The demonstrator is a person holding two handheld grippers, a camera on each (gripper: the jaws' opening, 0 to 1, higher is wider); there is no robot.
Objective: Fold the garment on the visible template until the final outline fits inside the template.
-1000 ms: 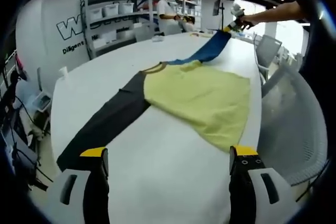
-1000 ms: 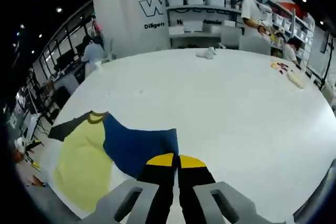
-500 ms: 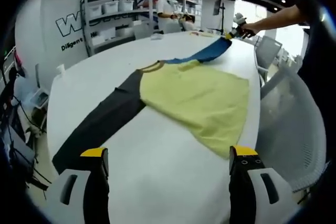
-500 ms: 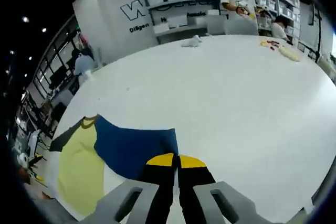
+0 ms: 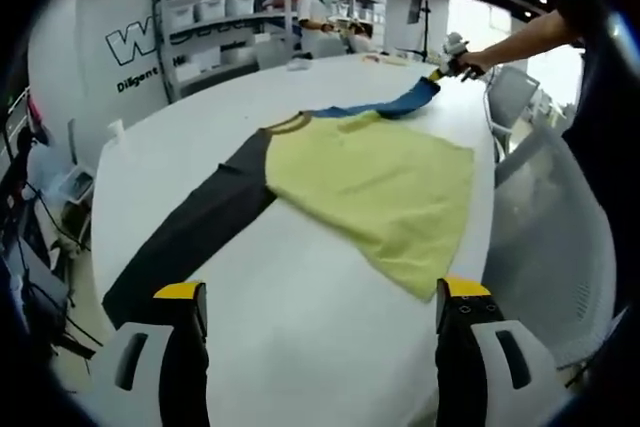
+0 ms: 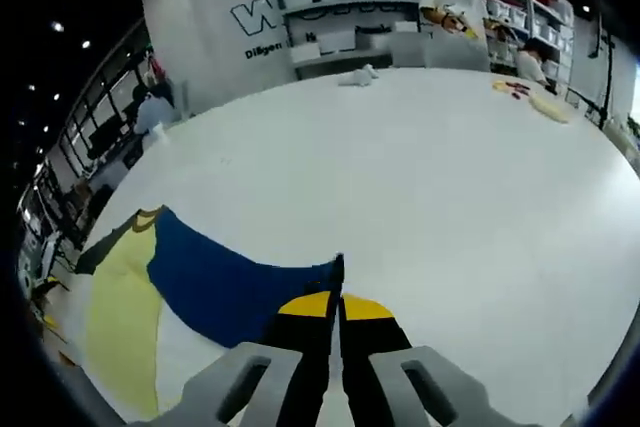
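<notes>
A long-sleeved shirt (image 5: 375, 182) with a yellow body is lying spread flat across the white table (image 5: 300, 337), taking up the centre of the left gripper view. Its black sleeve (image 5: 195, 237) is stretching toward the lower left of that frame, while its blue sleeve (image 5: 395, 105) is reaching toward the upper right. The left gripper (image 5: 322, 302) is hovering at the bottom of its own view with its yellow-tipped jaws standing wide apart, gripping nothing, the black sleeve's cuff lying just beyond its left jaw. In the upper right of the same view, a person's hand (image 5: 478, 60) is holding the right gripper (image 5: 440, 71) at the blue sleeve's far end. In the right gripper view, the right gripper (image 6: 336, 299) is pressing its jaws together on the cuff of the blue sleeve (image 6: 215, 282), at lower centre. Shelving (image 6: 345, 2) with storage bins is standing against the far wall at the top of that frame.
</notes>
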